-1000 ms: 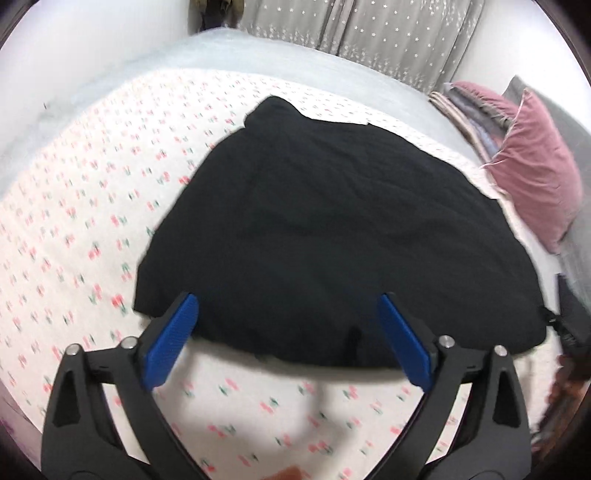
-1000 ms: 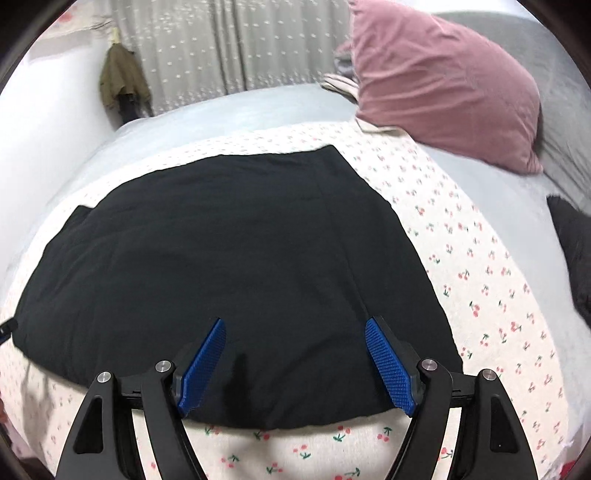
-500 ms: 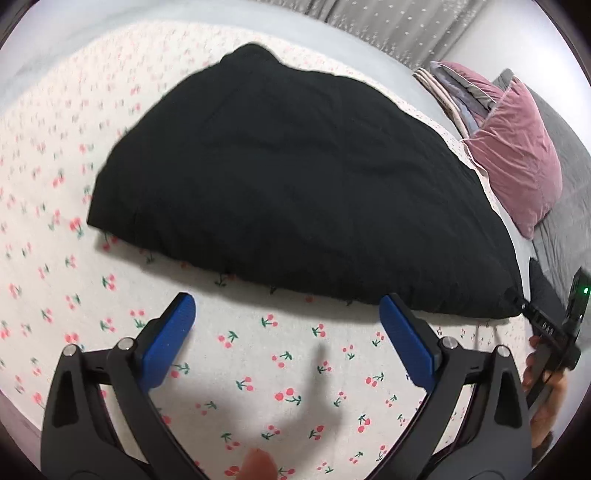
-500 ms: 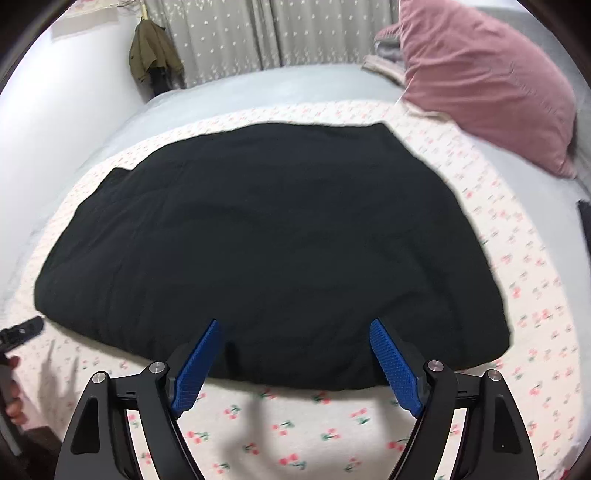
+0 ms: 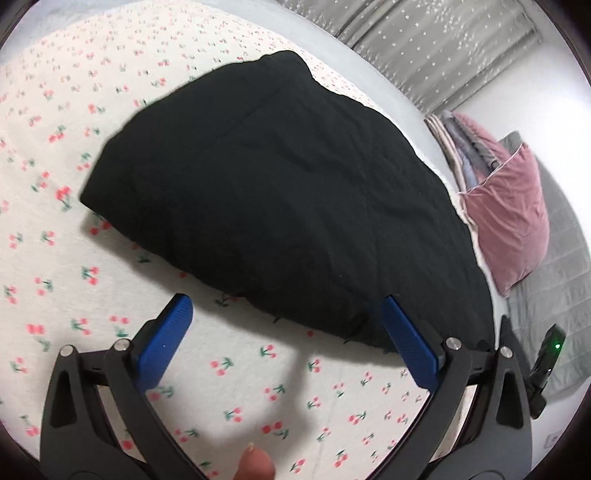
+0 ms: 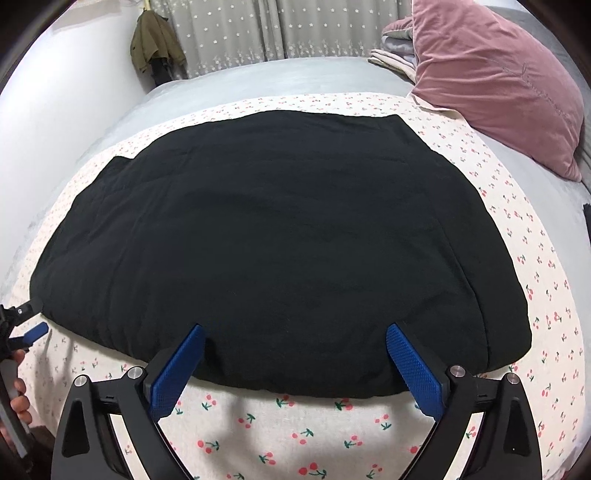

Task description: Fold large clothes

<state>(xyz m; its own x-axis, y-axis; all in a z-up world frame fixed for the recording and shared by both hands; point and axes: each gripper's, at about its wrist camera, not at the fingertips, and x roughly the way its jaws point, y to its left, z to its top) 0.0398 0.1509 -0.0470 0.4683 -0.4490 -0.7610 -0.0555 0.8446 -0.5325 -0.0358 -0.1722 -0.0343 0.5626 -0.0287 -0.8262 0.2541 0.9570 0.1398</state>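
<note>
While the black garment [image 6: 280, 243] lies spread flat on the cherry-print sheet [image 6: 332, 435], neither of your tools has hold of it. Your right gripper [image 6: 295, 354] stands with its jaws spread wide, having just been opening; the near hem of the garment lies between the blue pads [image 6: 413, 369], but the pads do not press on it. Your left gripper [image 5: 288, 332] is likewise spread wide. Its left pad sits over bare sheet [image 5: 110, 280], and its right pad sits at the garment's [image 5: 280, 206] near right corner; I cannot tell whether that pad touches the cloth. Both grippers point downward at the near edge of the garment.

The garment shows a folded, roughly rectangular outline with light creases and one small corner jutting at its far left in the right wrist view. It rests near the middle of the sheet, clear of the pink pillow [image 6: 495, 81], which stands at the far right against a stack of folded cloth [image 6: 391, 55]. An olive jacket [image 6: 155, 44] hangs before the grey curtain [image 6: 266, 29]. A fingertip [image 5: 256, 467] shows at the bottom edge of the left wrist view.
</note>
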